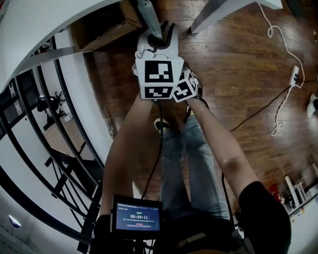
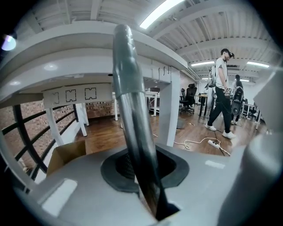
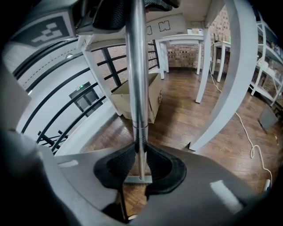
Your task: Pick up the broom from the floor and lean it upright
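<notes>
The broom's handle (image 2: 128, 88) is a grey pole standing nearly upright. It runs between the jaws of my left gripper (image 2: 148, 176), which stand slightly open, with a dark gap beside the pole. Lower down, my right gripper (image 3: 139, 150) is shut on the thinner metal part of the handle (image 3: 136, 66), its dark pads pinching it. Through those jaws the pole ends in a flat grey piece (image 3: 138, 179) on the wood floor. In the head view both marker cubes sit together, the left gripper (image 1: 155, 39) on top. The handle (image 1: 148, 14) pokes out beyond it.
A cardboard box (image 3: 148, 95) stands close by, under a white table with white legs (image 3: 221, 88). A black railing (image 1: 44, 149) runs along the left. A white cable and a power strip (image 1: 295, 74) lie on the floor at right. A person (image 2: 221, 92) walks far off.
</notes>
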Tool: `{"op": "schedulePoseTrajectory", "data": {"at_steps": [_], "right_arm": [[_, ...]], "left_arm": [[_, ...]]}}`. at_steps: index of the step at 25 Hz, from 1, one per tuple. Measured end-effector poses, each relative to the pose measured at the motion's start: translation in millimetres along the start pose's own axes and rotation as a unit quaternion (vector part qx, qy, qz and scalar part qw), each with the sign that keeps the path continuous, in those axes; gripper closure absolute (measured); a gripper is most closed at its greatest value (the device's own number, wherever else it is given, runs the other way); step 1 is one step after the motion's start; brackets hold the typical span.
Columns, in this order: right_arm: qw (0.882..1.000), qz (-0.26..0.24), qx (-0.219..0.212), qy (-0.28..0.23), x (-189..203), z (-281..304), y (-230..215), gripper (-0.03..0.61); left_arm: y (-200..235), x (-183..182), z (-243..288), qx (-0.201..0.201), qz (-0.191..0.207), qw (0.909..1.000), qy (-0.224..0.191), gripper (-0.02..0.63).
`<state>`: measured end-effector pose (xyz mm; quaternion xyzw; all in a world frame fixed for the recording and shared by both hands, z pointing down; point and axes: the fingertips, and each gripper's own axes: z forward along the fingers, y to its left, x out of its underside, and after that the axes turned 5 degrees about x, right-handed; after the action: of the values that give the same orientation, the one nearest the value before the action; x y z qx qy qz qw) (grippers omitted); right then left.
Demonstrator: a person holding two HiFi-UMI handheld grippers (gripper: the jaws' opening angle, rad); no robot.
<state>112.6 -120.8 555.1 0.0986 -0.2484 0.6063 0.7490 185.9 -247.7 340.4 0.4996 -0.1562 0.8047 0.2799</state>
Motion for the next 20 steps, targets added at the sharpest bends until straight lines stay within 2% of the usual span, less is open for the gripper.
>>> {"op": "schedulePoseTrajectory", "data": {"at_steps": [5,10,16,20], "right_arm": [[1.0,0.014,-0.006,-0.019,-8,-3,-4,0.474],[0.999,0.021,-0.018,-0.047,-19,-12,-9,0.41],[0.994,0.025,-0.051,-0.093,-30,-32,-7,0.373],[0.991,0.022,-0.06,-0.117,-41,-43,-5,0.359]], "left_arm": [[5,6,-1,-0.013,-0.007,0.9999,0.004,0.498],[5,5,-5,-0.013,-0.007,0.9999,-0.002,0.423],[16,12,-32,-0.03,0.007,0.9995,0.003,0.38],[17,8,-40,-0.014,0.007,0.9998,-0.01,0.382]]}}
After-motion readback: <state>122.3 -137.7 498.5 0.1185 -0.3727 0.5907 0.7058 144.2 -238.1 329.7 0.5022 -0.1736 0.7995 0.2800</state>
